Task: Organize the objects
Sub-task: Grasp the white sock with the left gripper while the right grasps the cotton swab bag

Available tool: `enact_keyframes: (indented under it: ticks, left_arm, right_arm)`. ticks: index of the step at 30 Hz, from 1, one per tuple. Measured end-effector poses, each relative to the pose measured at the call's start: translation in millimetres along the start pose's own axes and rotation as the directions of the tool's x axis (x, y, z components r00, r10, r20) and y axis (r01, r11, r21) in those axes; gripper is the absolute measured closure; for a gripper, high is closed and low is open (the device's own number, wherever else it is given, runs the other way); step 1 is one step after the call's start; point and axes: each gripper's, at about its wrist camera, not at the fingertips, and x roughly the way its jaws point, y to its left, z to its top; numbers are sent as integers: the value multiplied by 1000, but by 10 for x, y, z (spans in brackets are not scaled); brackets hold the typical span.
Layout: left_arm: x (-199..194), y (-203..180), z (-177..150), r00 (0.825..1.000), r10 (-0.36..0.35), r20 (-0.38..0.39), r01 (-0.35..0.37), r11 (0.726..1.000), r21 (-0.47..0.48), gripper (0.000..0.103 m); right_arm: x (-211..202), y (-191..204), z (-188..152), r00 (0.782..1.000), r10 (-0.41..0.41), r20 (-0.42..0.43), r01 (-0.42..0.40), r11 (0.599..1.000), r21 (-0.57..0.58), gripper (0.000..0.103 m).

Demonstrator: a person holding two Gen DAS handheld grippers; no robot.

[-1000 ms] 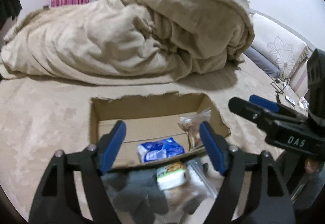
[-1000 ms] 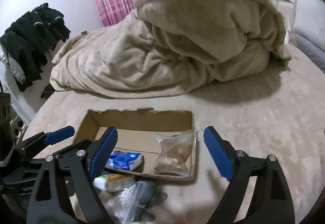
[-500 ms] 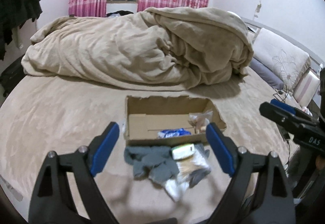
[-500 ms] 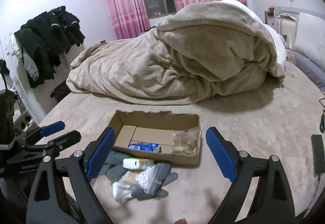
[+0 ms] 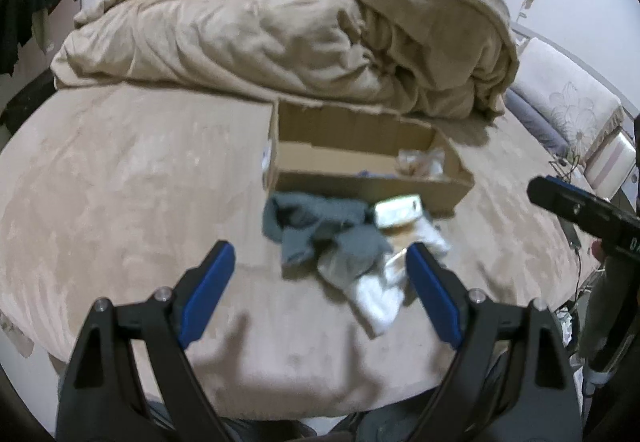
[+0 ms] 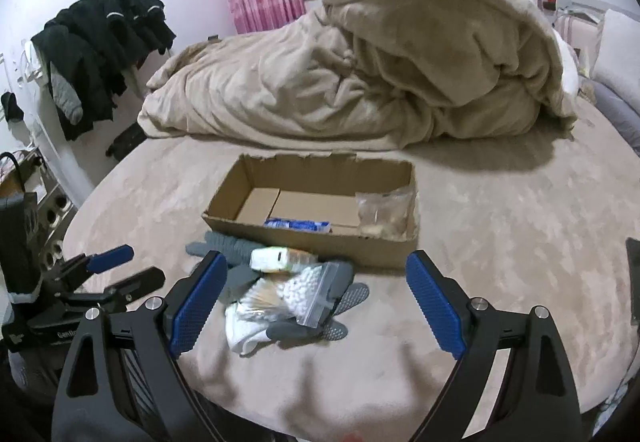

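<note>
An open cardboard box [image 6: 280, 234] sits on the beige bed; it also shows in the left wrist view [image 5: 360, 185]. Inside lie a blue packet [image 6: 298, 224] and a clear snack bag [image 6: 382, 211]. In front of the box is a pile: grey gloves [image 5: 320, 226], a small white-green box [image 6: 276, 259], a zip bag of cotton balls [image 6: 310, 292] and a white cloth [image 6: 246, 330]. My left gripper [image 5: 320, 294] is open and empty, held back from the pile. My right gripper [image 6: 316, 302] is open and empty, also short of the pile.
A rumpled beige blanket [image 6: 360, 73] fills the back of the bed behind the box. Dark clothes [image 6: 100, 49] hang at the left wall. Pillows [image 5: 568, 109] lie at the right. A dark phone [image 6: 634, 274] lies at the bed's right edge.
Both grippers have pulled back and up from the box and pile, so the whole bed shows. Both stay open and empty. The pile and box have not moved.
</note>
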Motion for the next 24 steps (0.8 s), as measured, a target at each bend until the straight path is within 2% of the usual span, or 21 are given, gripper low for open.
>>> enact_keyframes:
  ticks: [15,18,20,24]
  left_arm:
    - [544,2,-289,994,-61,-89,57,997,-48,15]
    - [637,-18,-328,992,-75,-106,70,996,-52,15]
    - [708,-29,-345,990,-78,-121,72,996,-53,15]
    - [806,-51,-377,986,-84,-145,77,996,-48,15]
  right_arm:
    - [767,105,-217,988,39,-149,-43,999,-24,12]
    - [945,121,-250,982,51,-181,-57,998,-28,22]
    - [1061,123,-271,974,85,-210,-91,996,-18,39]
    - [1147,117,-315,968,113,-223,-119,993,-14,46]
